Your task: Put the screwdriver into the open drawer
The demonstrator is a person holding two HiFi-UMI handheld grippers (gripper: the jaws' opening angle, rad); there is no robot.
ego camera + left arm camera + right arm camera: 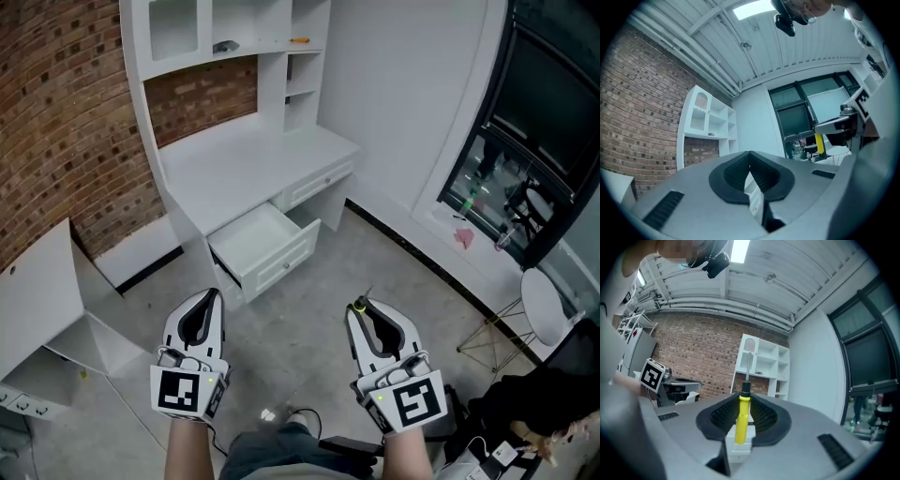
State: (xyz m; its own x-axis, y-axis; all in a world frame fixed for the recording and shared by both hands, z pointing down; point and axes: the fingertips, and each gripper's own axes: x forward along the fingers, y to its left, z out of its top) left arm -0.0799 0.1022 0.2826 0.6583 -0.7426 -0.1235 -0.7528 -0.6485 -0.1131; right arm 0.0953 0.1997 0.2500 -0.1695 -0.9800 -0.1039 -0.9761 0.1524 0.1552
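Note:
A yellow-handled screwdriver (742, 416) with a black collar and steel shaft stands between the jaws of my right gripper (744, 398), which is shut on it; in the head view only its tip shows at the right gripper (360, 307). My left gripper (212, 296) is shut with nothing in it, its dark pads meeting at the tip in the left gripper view (750, 154). The open white drawer (264, 246) juts from the white desk (246, 161) ahead of both grippers, and its inside looks bare.
A white hutch with shelves (223, 30) stands on the desk against a brick wall (56, 122). A white panel and box (47, 309) lie at the left. Dark windows (525, 141), a round stool (548, 305) and cables are at the right. Grey floor (309, 319) lies between me and the drawer.

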